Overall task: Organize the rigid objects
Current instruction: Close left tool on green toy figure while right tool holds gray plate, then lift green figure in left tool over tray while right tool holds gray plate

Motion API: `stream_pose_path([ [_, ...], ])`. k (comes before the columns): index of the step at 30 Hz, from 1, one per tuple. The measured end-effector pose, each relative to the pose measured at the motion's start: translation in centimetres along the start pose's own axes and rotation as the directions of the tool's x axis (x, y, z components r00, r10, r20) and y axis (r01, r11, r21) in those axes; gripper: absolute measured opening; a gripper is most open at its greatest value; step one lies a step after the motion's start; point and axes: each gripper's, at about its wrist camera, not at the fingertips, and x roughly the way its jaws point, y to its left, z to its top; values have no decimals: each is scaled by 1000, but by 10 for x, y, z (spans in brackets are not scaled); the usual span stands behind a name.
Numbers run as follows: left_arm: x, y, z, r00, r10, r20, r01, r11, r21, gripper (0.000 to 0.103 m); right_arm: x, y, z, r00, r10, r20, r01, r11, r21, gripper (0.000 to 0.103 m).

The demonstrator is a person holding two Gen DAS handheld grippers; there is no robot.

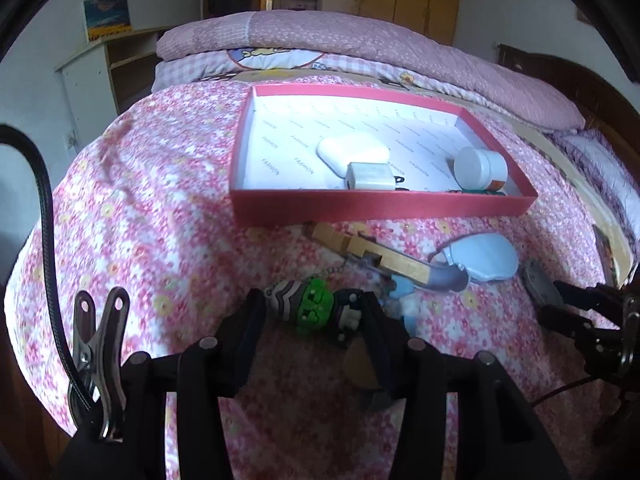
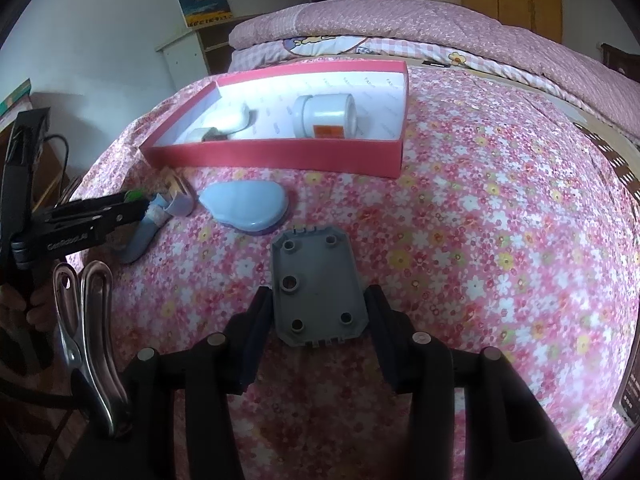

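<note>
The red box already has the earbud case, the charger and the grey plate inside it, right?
Not quite. The grey plate is outside the red box, on the bedspread between the right gripper fingers, per the right wrist view. The earbud case and charger are inside.

One shallow red cardboard box [image 1: 384, 205] with a white printed lining sits on the bed, and three things can be counted inside it: one white rounded plastic case [image 1: 354, 150], one small white rectangular charger block [image 1: 370, 177], and one white cylindrical plastic jar [image 1: 480, 168] with an orange label, lying on its side. Loose on the flowered pink bedspread [image 2: 500, 240] outside the box: one light blue rounded plastic lid-like piece [image 2: 245, 205], one flat grey plastic plate [image 2: 318, 288] with five round holes, one green and grey striped toy figure [image 1: 310, 306], and one notched wooden block piece [image 1: 376, 254]. Two grippers are in view, each with two black fingers.
</note>
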Motion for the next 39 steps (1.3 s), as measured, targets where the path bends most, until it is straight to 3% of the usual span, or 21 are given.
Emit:
stream_pose_path([
  [15,-13,11,3,1000,-13,5,13,997,-78,51,-14,-5,-4,996,42,78,-48,995,88,47],
  [26,-26,3,15,999,-13,49,16,998,-54,51,-22,-2,1,993,49,109,-59,994,89,47],
  [39,-39,-3,55,992,-24,120,25,1000,-9,51,-31,2,8,988,53,147,-66,994,85,47],
])
